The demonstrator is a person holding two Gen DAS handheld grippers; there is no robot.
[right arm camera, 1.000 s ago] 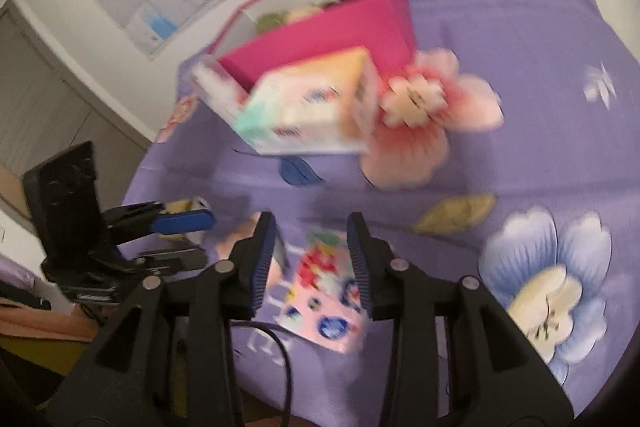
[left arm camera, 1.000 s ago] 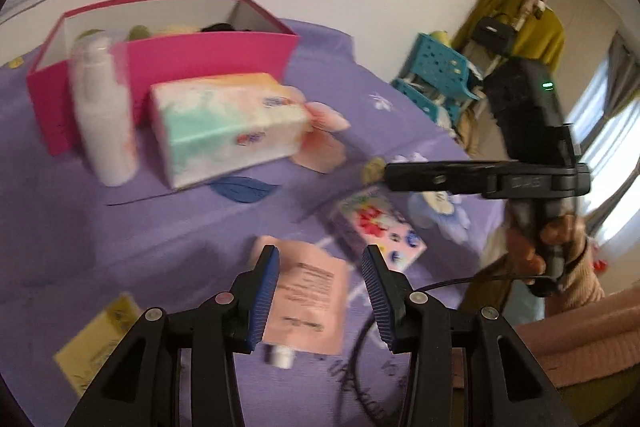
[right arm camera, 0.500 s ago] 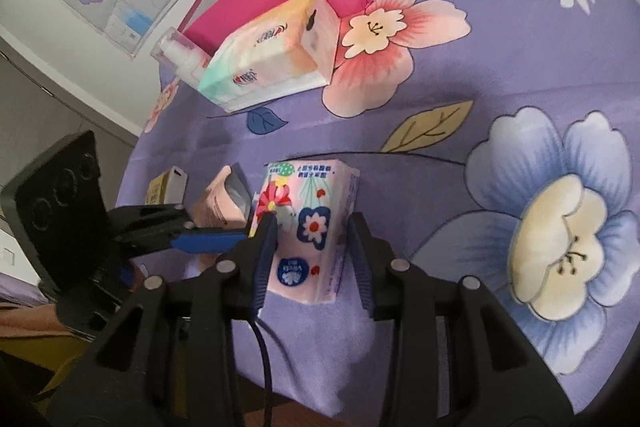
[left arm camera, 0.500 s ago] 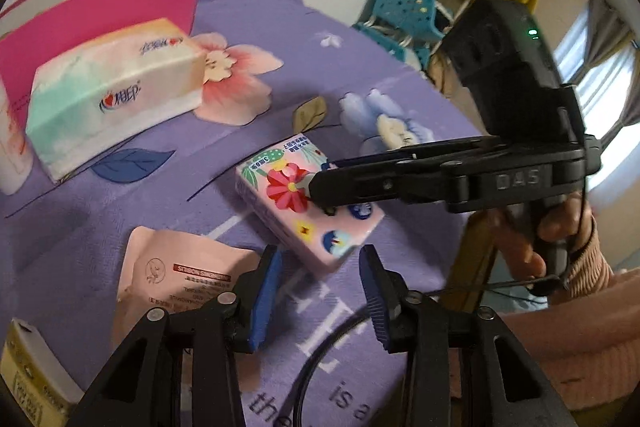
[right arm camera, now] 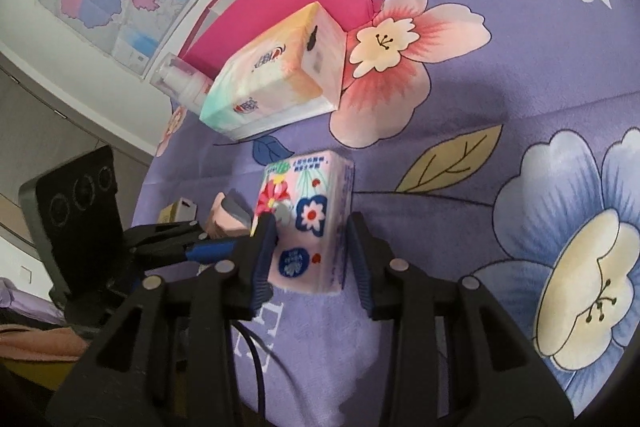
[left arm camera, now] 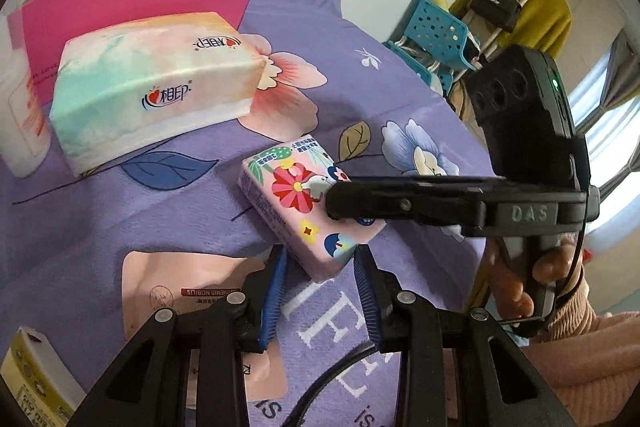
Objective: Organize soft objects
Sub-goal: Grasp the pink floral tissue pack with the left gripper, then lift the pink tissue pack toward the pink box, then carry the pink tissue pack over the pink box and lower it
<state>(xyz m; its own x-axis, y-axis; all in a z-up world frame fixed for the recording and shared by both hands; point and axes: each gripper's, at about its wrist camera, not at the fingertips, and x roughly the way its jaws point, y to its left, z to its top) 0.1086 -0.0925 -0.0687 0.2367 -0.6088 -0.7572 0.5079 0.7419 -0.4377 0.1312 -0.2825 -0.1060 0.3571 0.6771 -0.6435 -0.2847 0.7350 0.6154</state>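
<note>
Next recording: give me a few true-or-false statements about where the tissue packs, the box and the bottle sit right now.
1. The small flowered tissue pack lies on the purple cloth. True.
2. The large tissue pack is inside the pink box. False: it lies on the cloth in front of the box.
3. A white bottle is next to the large tissue pack. True.
4. The small pack rests on top of the large one. False: they lie apart.

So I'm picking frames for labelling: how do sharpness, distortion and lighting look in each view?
Left wrist view: sharp, the print on the large tissue pack reads clearly; fisheye bends the edges; the window at right is blown out. Right wrist view: the small floral tissue pack is crisp, the gripper arms in the foreground slightly soft; lighting even, shadows soft.
</note>
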